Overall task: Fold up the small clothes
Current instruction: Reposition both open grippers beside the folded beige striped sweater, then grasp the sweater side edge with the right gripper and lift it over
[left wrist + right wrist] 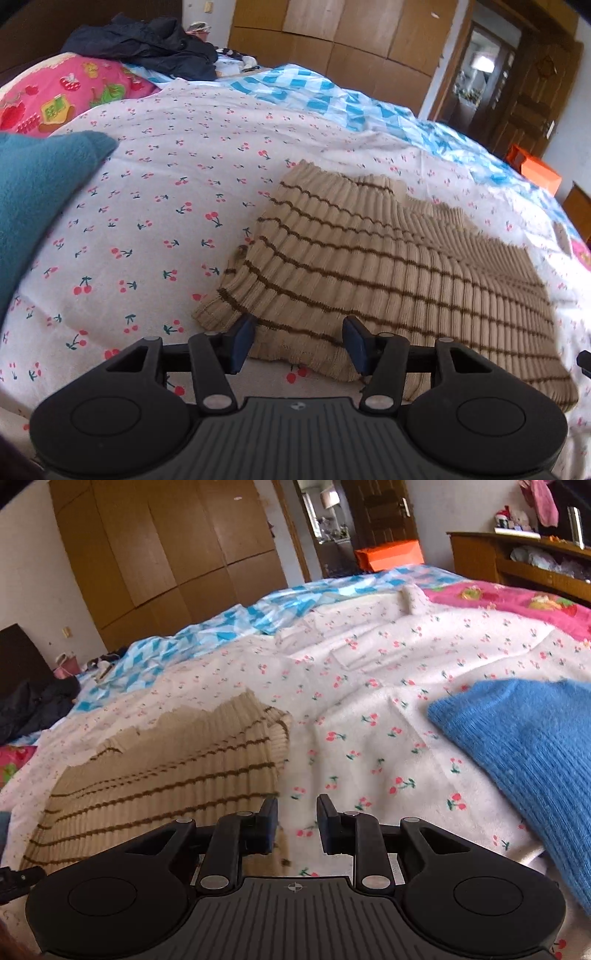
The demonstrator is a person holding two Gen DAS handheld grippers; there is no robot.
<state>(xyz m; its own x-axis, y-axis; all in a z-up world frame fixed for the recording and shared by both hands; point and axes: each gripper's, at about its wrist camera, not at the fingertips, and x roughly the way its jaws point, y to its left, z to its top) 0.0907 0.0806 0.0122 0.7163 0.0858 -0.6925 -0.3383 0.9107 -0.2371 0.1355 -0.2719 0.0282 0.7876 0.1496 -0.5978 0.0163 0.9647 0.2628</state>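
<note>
The striped ribbed sweater (pixel 388 273) is lying soft and limp on the cherry-print bedspread (pixel 177 184), likely light. The left tongs (pixel 301 345) are gaping wide over its near hem, the best hold; the right tongs (pixel 297 823) are hovering narrower, empty, beside its edge.

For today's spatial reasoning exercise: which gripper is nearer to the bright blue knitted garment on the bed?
Right, as far as these views show. The right gripper is open over the sheet, the blue garment just to its right. The left gripper is open at the striped sweater.
</note>
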